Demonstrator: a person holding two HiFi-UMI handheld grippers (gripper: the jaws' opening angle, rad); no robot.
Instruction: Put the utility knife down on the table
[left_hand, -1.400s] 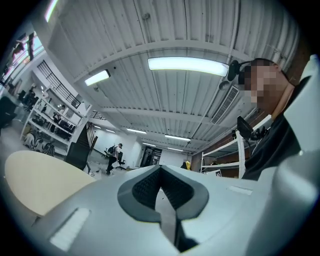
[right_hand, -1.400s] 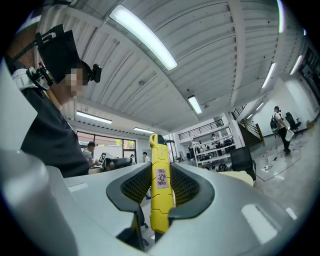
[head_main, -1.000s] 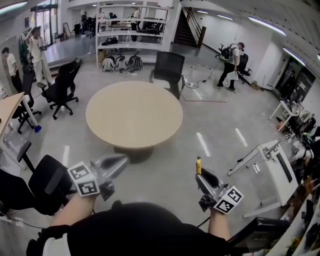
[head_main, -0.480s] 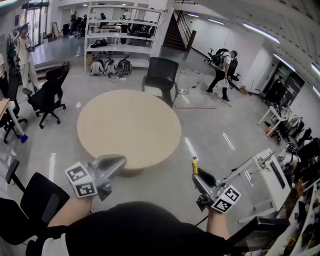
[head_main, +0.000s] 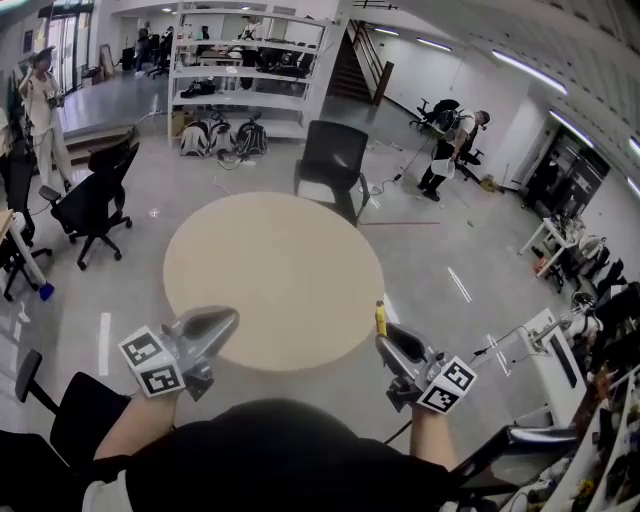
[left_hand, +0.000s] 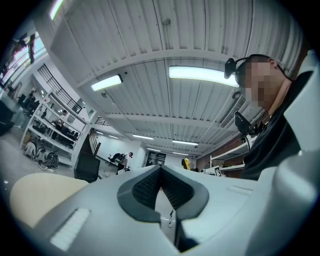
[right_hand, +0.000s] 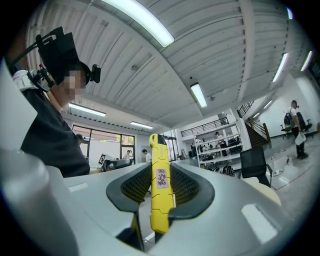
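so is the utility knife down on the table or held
Held: the right gripper clamps the utility knife in its jaws, off the table.

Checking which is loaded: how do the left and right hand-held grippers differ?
The left hand-held gripper is shut and empty; the right hand-held gripper is shut on a yellow utility knife. The left's pads meet; the right's are held apart by the knife. Both point toward the round table.

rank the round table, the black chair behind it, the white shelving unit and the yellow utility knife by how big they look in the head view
1. round table
2. white shelving unit, though it is farthest from the camera
3. black chair
4. utility knife, smallest despite being nearest
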